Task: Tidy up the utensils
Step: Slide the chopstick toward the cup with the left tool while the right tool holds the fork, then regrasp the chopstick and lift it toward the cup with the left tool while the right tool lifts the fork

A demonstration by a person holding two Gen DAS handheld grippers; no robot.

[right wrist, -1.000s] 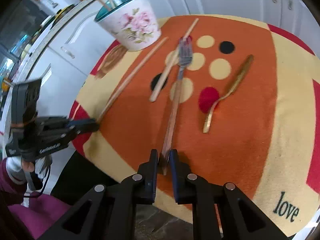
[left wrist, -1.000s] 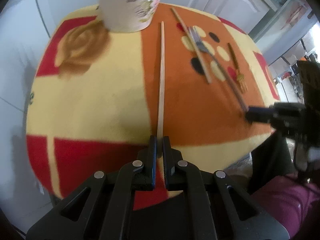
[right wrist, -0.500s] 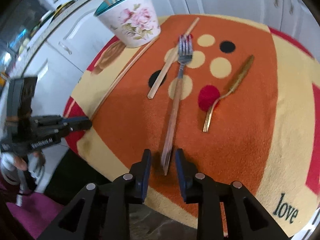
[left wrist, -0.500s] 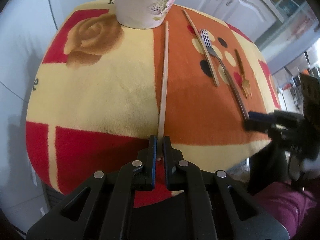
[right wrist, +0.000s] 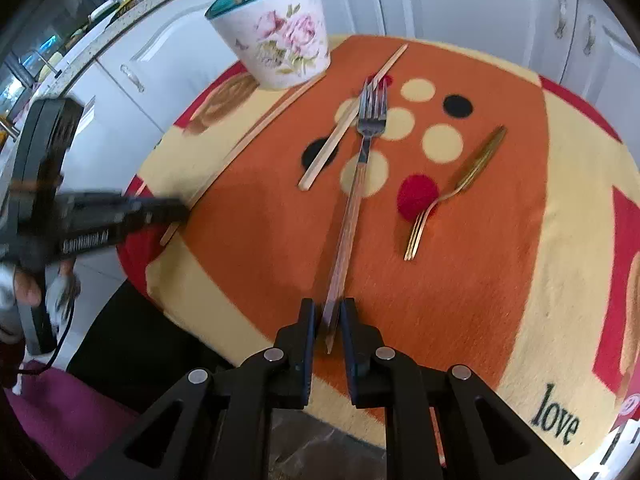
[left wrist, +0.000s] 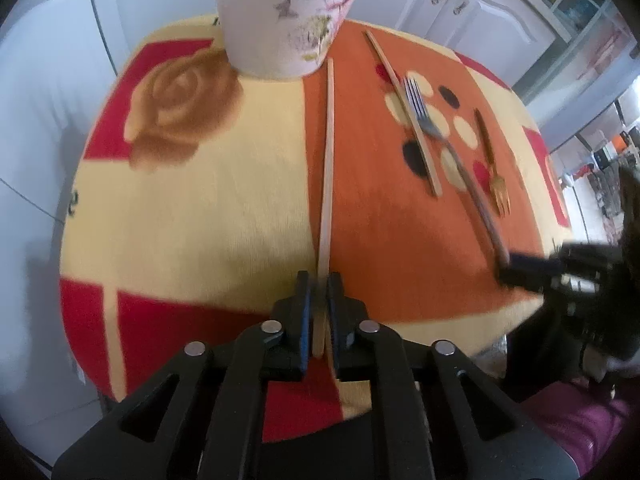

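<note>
Left gripper (left wrist: 319, 286) tilted steeply down, jaws just eased apart slightly; right gripper (right wrist: 327, 312) likewise tilted, jaws just narrowed, nearly closed.

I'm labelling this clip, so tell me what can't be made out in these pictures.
- Flowered pot: the left wrist view's top edge cuts off its rim, so its contents are unseen there.
- Right gripper, left wrist view: motion-blurred. Its jaws have just been closing on the fork.
- Left gripper, right wrist view: blurred. Its jaws have just been opening with the long chopstick between them; pad contact is unclear.
</note>
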